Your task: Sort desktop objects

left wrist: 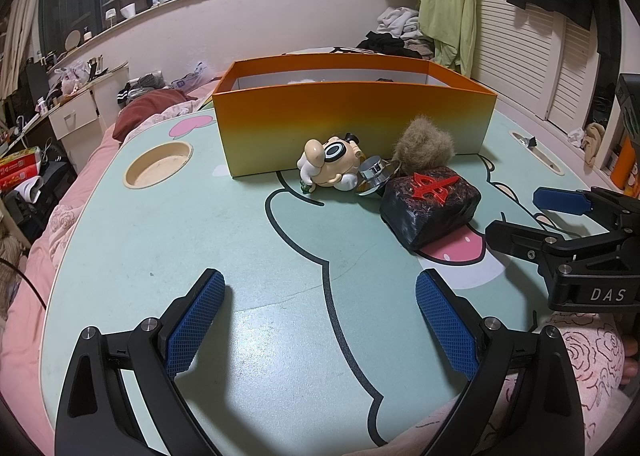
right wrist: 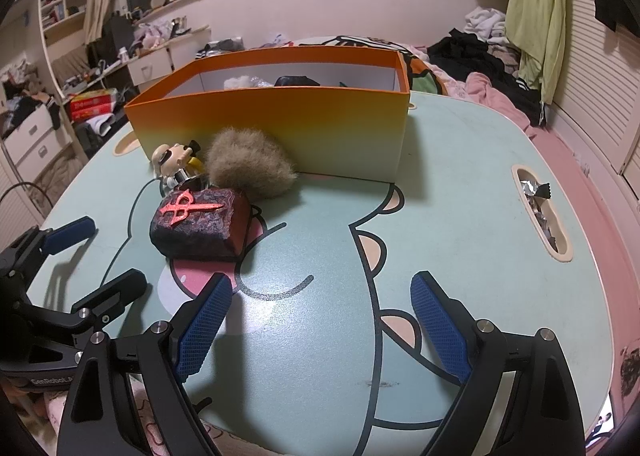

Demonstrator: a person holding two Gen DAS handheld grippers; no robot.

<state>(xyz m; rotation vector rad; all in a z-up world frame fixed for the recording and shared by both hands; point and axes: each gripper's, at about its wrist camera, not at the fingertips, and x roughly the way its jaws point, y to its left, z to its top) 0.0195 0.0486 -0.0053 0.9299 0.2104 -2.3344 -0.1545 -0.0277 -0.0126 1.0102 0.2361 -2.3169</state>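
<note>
At 10 o'clock of the spread, empty right gripper (right wrist: 320, 330), dark block (right wrist: 200, 225) looks stiff, probably light; pinch its long flat sides; left gripper (left wrist: 318, 330) also spread.

"DAS" on right gripper (left wrist: 516, 219)

Both wrists face box (left wrist: 352, 123) (close).
</note>
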